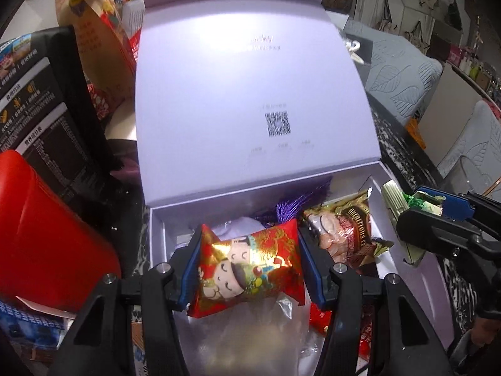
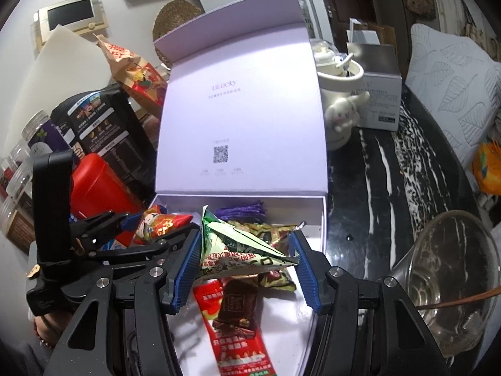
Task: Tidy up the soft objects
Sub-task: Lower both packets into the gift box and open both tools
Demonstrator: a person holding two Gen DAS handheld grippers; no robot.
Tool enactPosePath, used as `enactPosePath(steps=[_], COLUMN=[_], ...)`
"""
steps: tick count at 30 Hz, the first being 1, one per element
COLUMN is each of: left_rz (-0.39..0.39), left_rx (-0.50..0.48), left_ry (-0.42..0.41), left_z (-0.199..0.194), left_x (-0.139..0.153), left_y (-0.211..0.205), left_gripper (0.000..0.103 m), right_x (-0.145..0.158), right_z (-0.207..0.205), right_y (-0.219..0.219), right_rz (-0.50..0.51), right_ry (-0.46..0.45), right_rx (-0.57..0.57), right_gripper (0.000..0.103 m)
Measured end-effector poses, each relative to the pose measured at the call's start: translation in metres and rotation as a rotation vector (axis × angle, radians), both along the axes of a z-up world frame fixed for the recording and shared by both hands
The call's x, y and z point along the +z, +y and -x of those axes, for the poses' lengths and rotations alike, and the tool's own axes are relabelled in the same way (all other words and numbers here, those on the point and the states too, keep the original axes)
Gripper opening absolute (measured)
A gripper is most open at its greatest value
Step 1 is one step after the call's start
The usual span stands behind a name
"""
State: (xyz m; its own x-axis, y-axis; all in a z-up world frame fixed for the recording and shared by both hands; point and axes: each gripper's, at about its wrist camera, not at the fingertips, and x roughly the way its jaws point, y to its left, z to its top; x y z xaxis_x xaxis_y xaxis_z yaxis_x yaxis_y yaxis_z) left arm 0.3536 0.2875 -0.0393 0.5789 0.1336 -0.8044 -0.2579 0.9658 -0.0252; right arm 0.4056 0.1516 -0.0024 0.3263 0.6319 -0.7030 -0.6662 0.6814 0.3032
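My left gripper (image 1: 249,266) is shut on a red and gold candy pillow pack (image 1: 250,263) with cartoon figures, held over the open pale lilac box (image 1: 156,244). My right gripper (image 2: 245,269) is shut on a green and white snack packet (image 2: 238,250), above the same box (image 2: 324,219). Inside lie a red sachet (image 2: 238,338), a brown chocolate bar (image 2: 238,310), a purple tassel (image 2: 244,211) and a gold-edged wrapper (image 1: 341,228). The right gripper (image 1: 444,216) shows at the right of the left wrist view; the left gripper (image 2: 150,228) with its pack shows at the left of the right wrist view.
The box lid (image 2: 241,109) stands up behind. A red container (image 2: 97,188), a black snack bag (image 2: 103,128) and plastic jars (image 2: 37,134) crowd the left. A glass bowl (image 2: 451,282), a white plush mug (image 2: 341,103) and a grey carton (image 2: 382,94) stand on the dark marbled table (image 2: 375,188).
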Motion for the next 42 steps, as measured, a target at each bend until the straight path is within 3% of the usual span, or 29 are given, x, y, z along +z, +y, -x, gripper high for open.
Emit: enactPosePath(steps=[9, 16, 19, 30, 39, 42], left_rz=[-0.026, -0.046, -0.089, -0.098, -0.081, -0.067], left_rx=[0.006, -0.016, 0.006, 0.031, 0.022, 0.016], left_ry=[0.052, 0.074, 0.105, 0.157, 0.142, 0.138], left_z=[-0.008, -0.016, -0.021, -0.025, -0.017, -0.015], left_x=[-0.009, -0.014, -0.019, -0.022, -0.017, -0.017], left_y=[-0.003, -0.014, -0.018, -0.019, -0.023, -0.021], left_gripper=[0.056, 0.072, 0.078, 0.078, 0.078, 0.078], right_x=[-0.018, -0.029, -0.033, -0.04, -0.038, -0.032], right_z=[-0.005, -0.006, -0.006, -0.009, -0.013, -0.011], right_y=[0.006, 0.009, 0.011, 0.015, 0.013, 0.012], right_rz=[0.039, 0.066, 0.084, 0.099, 0.058, 0.05], right_ry=[0.023, 0.031, 0.031, 0.047, 0.105, 0.082], right_rx=[-0.009, -0.013, -0.02, 0.0, 0.014, 0.024], right_gripper=[0.057, 0.057, 0.057, 0.058, 0.062, 0.062])
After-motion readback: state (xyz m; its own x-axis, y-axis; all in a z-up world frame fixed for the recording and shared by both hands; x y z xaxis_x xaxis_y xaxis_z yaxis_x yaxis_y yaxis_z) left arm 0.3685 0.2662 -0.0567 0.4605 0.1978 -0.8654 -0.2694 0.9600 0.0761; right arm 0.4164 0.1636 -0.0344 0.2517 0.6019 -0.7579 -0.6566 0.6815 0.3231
